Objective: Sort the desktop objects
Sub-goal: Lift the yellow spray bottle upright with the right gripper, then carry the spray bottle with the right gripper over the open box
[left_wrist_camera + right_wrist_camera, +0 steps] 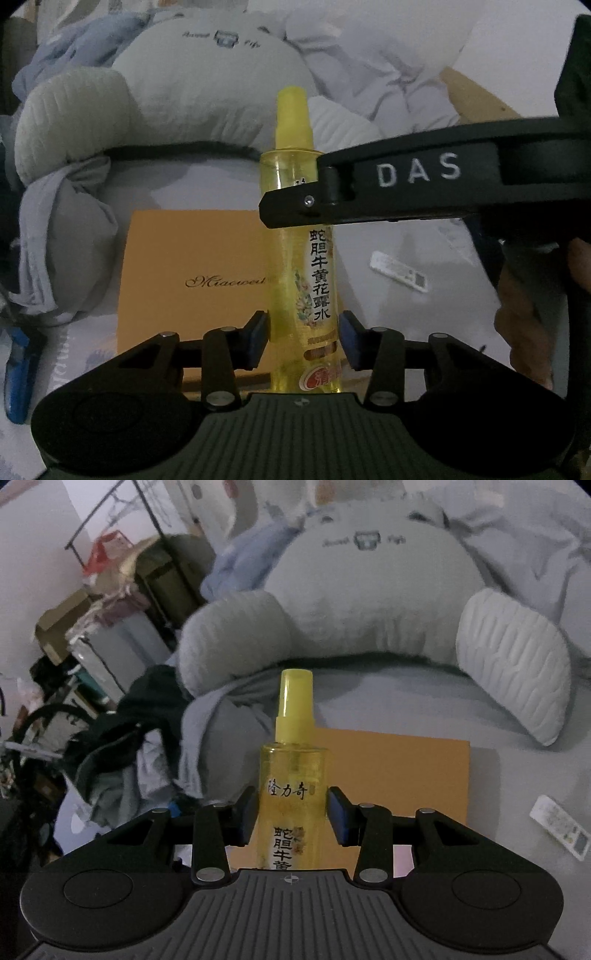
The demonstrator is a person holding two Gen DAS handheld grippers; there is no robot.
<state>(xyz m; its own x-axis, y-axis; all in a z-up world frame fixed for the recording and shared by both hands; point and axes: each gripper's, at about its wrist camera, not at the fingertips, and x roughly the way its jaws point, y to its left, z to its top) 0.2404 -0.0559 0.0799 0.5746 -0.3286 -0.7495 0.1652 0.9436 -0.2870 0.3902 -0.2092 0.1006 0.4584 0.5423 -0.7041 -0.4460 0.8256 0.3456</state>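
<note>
Yellow spray bottle [303, 258], upright, black lettering

Both wrist views look closely, level, at the upright yellow bottle [301, 258] [293, 775].

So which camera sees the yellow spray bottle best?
The left wrist view: the yellow spray bottle shows from cap to base, though the right gripper crosses its shoulder. The right wrist view shows only the cap and upper label; the rest is hidden.
</note>
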